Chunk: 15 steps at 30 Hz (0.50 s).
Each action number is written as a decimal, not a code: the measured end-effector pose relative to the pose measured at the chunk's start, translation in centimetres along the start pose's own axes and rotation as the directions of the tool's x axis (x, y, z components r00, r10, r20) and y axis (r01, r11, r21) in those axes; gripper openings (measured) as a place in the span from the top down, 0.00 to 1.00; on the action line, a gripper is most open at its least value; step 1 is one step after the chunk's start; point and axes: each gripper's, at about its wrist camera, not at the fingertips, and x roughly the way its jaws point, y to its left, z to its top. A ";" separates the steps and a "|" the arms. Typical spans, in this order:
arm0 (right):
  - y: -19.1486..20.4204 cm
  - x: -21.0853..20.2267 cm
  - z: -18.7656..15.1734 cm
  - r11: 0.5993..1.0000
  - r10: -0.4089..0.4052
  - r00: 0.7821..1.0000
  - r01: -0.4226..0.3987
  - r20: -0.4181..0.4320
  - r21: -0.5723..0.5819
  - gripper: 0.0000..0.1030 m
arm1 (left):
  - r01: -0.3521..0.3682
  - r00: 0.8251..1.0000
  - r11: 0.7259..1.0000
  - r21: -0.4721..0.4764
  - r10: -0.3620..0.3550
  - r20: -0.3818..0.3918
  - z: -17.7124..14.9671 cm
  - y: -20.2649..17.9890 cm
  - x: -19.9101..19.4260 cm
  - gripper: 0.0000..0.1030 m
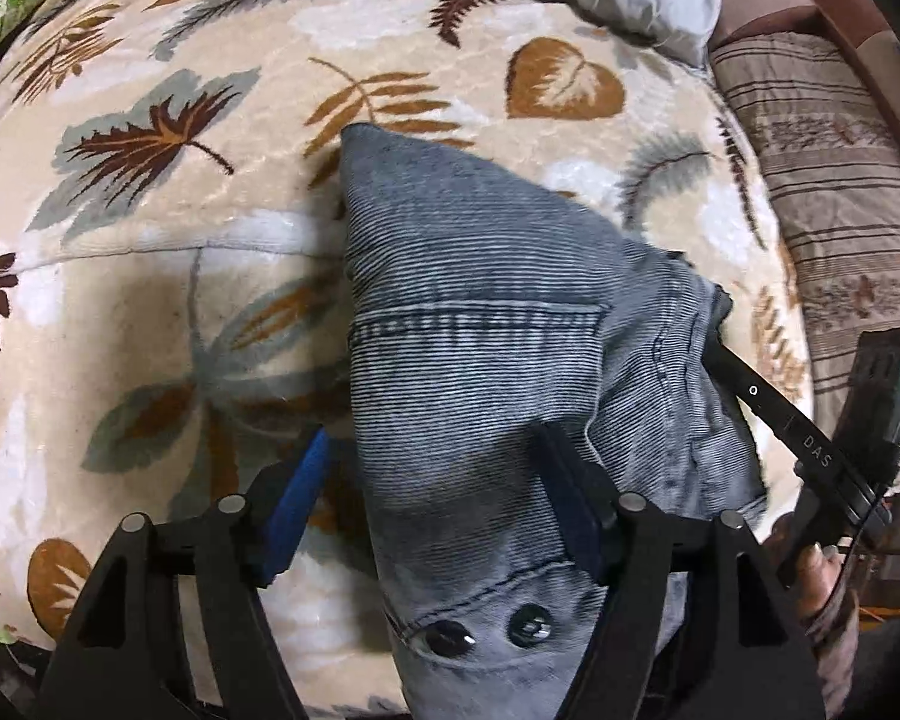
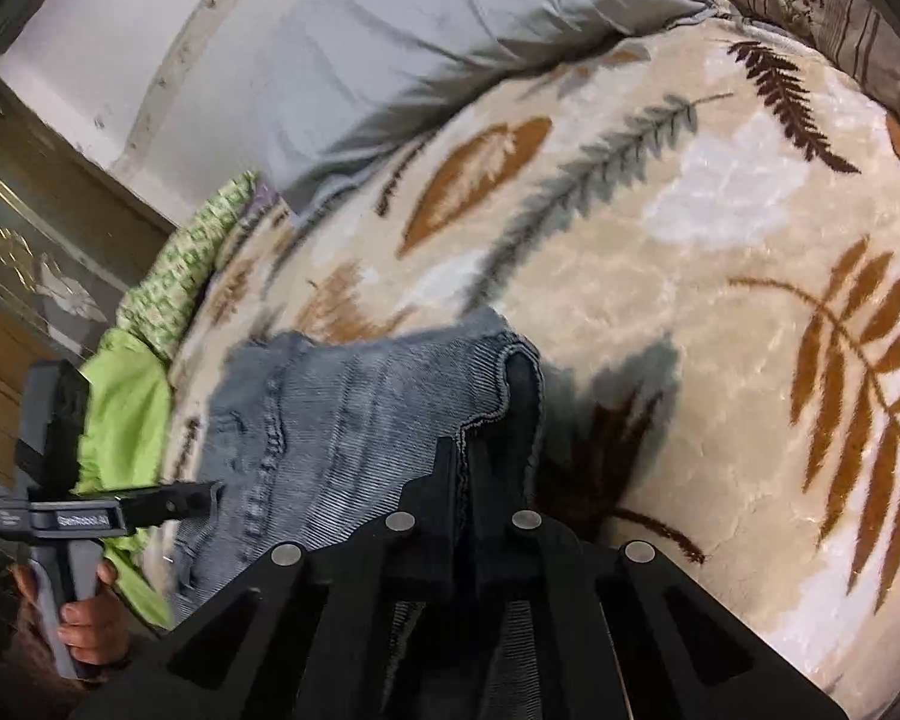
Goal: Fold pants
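Note:
Grey-blue denim pants (image 1: 474,312) lie bunched on a cream leaf-patterned blanket (image 1: 150,252), with two metal buttons at the waist near the bottom of the left wrist view. My left gripper (image 1: 432,480) is open, its fingers on either side of the denim. My right gripper (image 2: 465,480) is shut on an edge of the pants (image 2: 342,408). The right gripper's handle shows in the left wrist view (image 1: 810,432). The left gripper's handle shows in the right wrist view (image 2: 72,498).
A grey pillow (image 2: 390,42) lies at the far end of the bed. A striped brown pillow (image 1: 828,180) is at the right. Green cloth (image 2: 132,420) lies at the left bed edge beside a wooden cabinet (image 2: 24,252).

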 end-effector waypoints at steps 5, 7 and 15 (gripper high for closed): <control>-0.8 0.6 0.0 0.999 0.020 1.000 -0.019 -0.015 0.049 0.92 | 0.015 1.000 0.999 -0.043 -0.016 -0.015 0.0 1.0 -0.3 0.24; -1.1 -0.9 -0.1 0.992 0.077 0.997 -0.076 0.002 0.099 0.88 | 0.016 1.000 0.999 -0.033 -0.017 -0.009 -0.4 1.0 -1.4 0.25; -1.5 -4.2 -5.0 0.960 0.231 0.972 -0.221 -0.038 0.174 0.55 | 0.107 0.994 0.994 -0.028 -0.108 -0.007 -5.3 1.1 -3.2 0.24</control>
